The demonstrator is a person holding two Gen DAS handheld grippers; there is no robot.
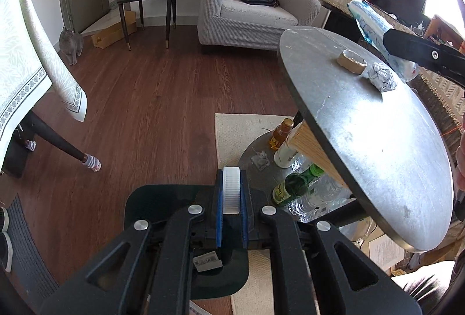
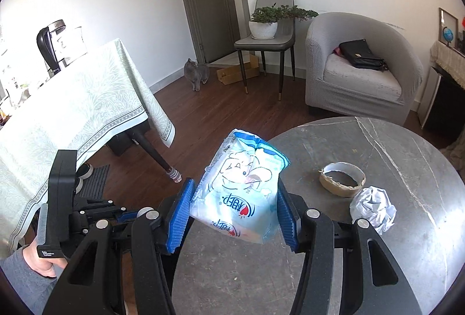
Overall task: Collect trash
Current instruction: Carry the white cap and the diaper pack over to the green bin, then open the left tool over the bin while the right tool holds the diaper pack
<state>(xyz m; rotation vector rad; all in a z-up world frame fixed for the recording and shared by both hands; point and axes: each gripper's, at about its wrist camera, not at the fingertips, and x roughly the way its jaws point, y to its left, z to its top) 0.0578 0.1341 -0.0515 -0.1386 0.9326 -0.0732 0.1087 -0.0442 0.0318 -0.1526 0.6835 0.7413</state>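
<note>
My right gripper (image 2: 234, 198) is shut on a blue-and-white plastic packet (image 2: 241, 193), held above the near left edge of a round grey table (image 2: 377, 257). On the tabletop lie a cardboard tape ring (image 2: 342, 179) and a crumpled paper ball (image 2: 373, 209), just right of the packet. In the left wrist view the packet (image 1: 369, 18) sticks out of the right gripper (image 1: 418, 50) beyond the ring (image 1: 351, 61) and the ball (image 1: 381, 78). My left gripper (image 1: 231, 198) is shut, left of and below the table rim (image 1: 319, 123); a white ribbed strip shows between its blue pads.
Bottles (image 1: 293, 184) stand on a lower shelf under the table. A grey cat (image 2: 197, 73) stands by the door. A cloth-covered dining table (image 2: 72, 117) is at the left, an armchair (image 2: 363, 68) and a chair with a plant (image 2: 264, 24) at the back. A hand (image 2: 43, 262) holds the left gripper.
</note>
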